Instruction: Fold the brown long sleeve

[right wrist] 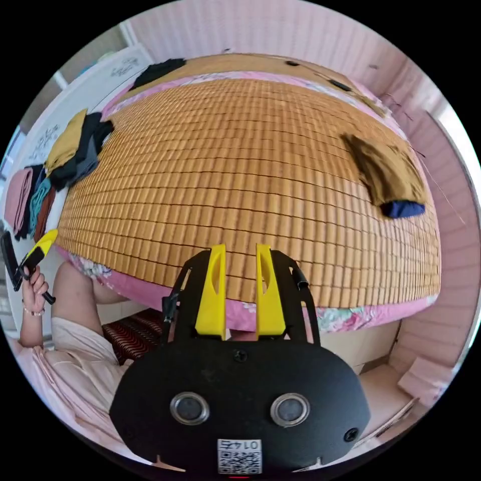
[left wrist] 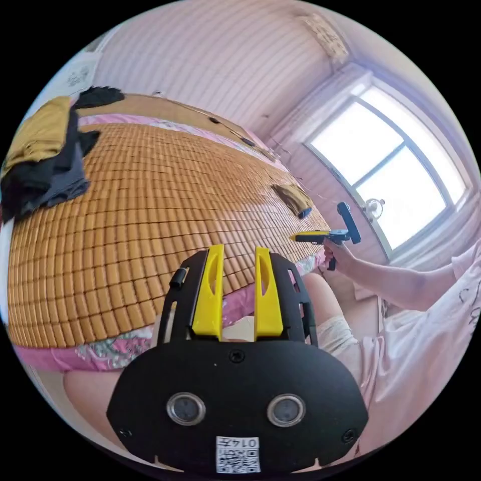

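The brown long sleeve (right wrist: 388, 173) lies folded in a small stack on the bamboo mat (right wrist: 240, 165), near the mat's right side, resting partly on a navy garment (right wrist: 403, 209). In the left gripper view the brown long sleeve (left wrist: 293, 196) sits far across the mat (left wrist: 150, 200). My left gripper (left wrist: 239, 250) is open above the bed's near edge, with nothing between its yellow jaws. My right gripper (right wrist: 239, 248) is open too and holds nothing. Each gripper is held in a hand off the bed: the right gripper (left wrist: 300, 237) beside the brown stack, the left gripper (right wrist: 50, 234) at the left.
A pile of mustard, black and grey clothes (right wrist: 75, 145) lies at the mat's left corner, with more folded garments (right wrist: 30, 205) beside it. A black garment (right wrist: 158, 70) lies at the far end. A window (left wrist: 391, 170) lights the room. The person's body is close to the bed's pink edge (right wrist: 350, 313).
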A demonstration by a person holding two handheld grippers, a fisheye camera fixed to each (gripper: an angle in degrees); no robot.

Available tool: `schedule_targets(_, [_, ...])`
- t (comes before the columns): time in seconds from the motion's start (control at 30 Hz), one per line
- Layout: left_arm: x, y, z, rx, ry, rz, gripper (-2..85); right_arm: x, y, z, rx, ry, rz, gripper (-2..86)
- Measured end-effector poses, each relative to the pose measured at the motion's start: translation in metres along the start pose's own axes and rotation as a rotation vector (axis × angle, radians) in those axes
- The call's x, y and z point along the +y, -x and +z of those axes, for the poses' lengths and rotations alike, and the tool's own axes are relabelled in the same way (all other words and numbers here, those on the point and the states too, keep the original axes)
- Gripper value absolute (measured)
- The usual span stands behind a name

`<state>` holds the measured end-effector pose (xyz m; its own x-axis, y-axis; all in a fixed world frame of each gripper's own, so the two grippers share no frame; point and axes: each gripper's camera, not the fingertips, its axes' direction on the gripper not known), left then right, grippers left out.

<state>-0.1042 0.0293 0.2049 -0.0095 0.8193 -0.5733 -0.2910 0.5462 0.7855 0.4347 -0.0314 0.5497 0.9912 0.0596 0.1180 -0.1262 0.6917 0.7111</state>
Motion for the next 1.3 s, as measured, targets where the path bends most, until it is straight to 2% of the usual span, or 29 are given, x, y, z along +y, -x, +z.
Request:
schedule_targets(0.13, [-0.040,-0.043,0.050,0.080,0.115,0.179,10.2,0.034,-0.072,-0.028,0.046,-0.164,0.122,8.9])
schedule_targets(0.3, [-0.103,-0.096,0.134,0.065,0.323,0.379,10.4,0.072,-0.154,-0.039,0.099,-0.356,0.280,8.6])
schedule_targets(0.5, [-0.196,-0.148,0.233,0.057,0.437,0.571,9.8,0.067,-0.244,-0.017,0.017,-0.388,0.566,10.6])
schedule_targets(0.53, [-0.207,-0.152,0.241,0.079,0.430,0.571,9.5,0.065,-0.252,-0.015,0.004,-0.396,0.595,11.1])
schedule_targets(0.57, [-0.230,-0.159,0.257,0.174,0.404,0.565,9.0,0.059,-0.266,-0.011,-0.021,-0.405,0.629,11.5])
schedule_targets(0.6, [-0.252,-0.166,0.273,0.264,0.377,0.548,8.9,0.053,-0.276,-0.007,-0.041,-0.420,0.631,11.7])
schedule_targets(0.67, [-0.282,-0.177,0.298,0.289,0.344,0.519,8.8,0.040,-0.288,-0.002,-0.042,-0.406,0.604,11.8])
schedule_targets(0.83, [-0.332,-0.219,0.375,0.128,0.346,0.641,9.6,0.018,-0.301,-0.002,0.092,-0.420,0.472,10.4])
schedule_targets(0.97, [-0.354,-0.247,0.439,0.026,0.389,0.684,11.4,0.007,-0.313,0.009,-0.016,-0.376,0.437,8.4])
schedule_targets(1.07, [-0.365,-0.254,0.476,-0.014,0.449,0.641,11.4,-0.003,-0.314,0.008,0.045,-0.345,0.463,7.8])
schedule_targets(1.13, [-0.366,-0.254,0.496,-0.027,0.526,0.607,10.5,-0.008,-0.313,0.010,0.048,-0.315,0.447,6.7])
schedule_targets(1.23, [-0.371,-0.257,0.500,-0.002,0.522,0.587,5.9,-0.013,-0.310,0.009,0.029,-0.305,0.412,4.2])
schedule_targets(1.3, [-0.377,-0.261,0.489,0.006,0.502,0.604,1.1,-0.010,-0.304,0.001,0.010,-0.364,0.372,2.6])
